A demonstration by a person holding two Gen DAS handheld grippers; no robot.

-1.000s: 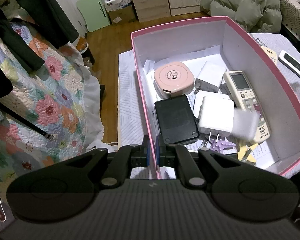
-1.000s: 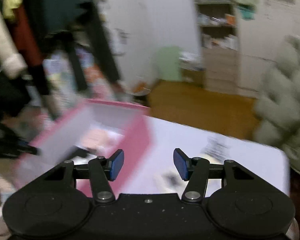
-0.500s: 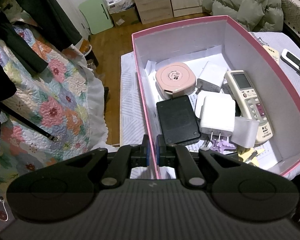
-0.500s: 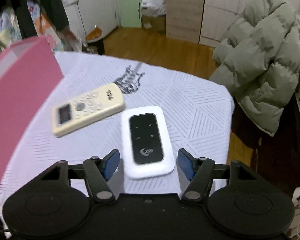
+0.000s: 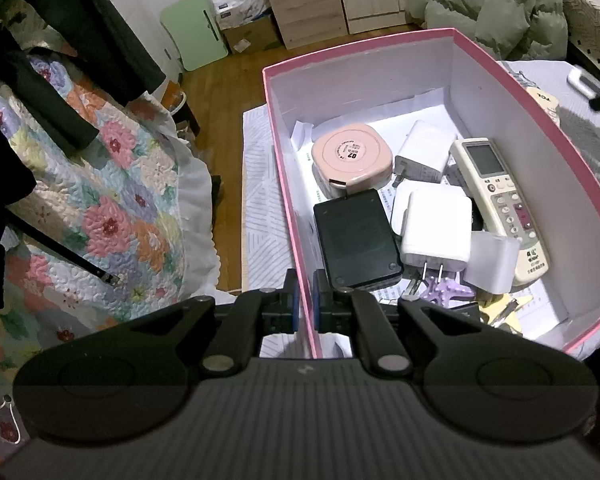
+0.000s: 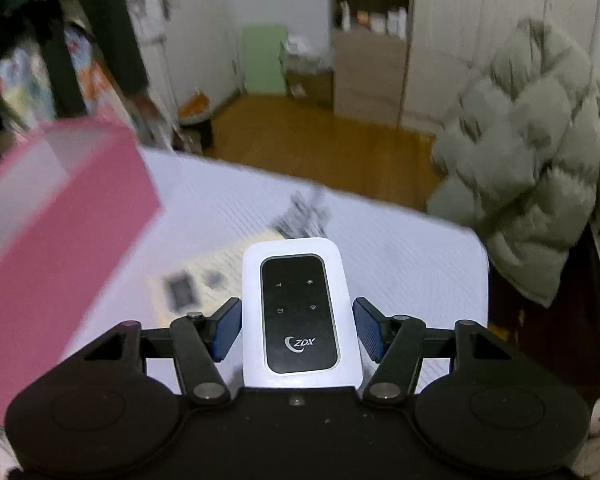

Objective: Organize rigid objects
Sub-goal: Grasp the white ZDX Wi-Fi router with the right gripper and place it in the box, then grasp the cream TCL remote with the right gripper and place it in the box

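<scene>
My left gripper is shut on the near left wall of the pink box. Inside lie a pink round case, a black flat device, white chargers and a white remote. My right gripper is shut on a white pocket router with a black face, held above the table. The pink box shows at the left of the right wrist view. A cream remote lies blurred on the table beneath the router.
The table has a pale lilac patterned cloth. A floral quilt lies left of the box. A green puffer coat sits at the right. A wooden floor and cabinets lie beyond the table.
My right gripper has closed on the white router and lifted it off the table, with the view tilting up. The left gripper has stayed clamped on the box wall.
</scene>
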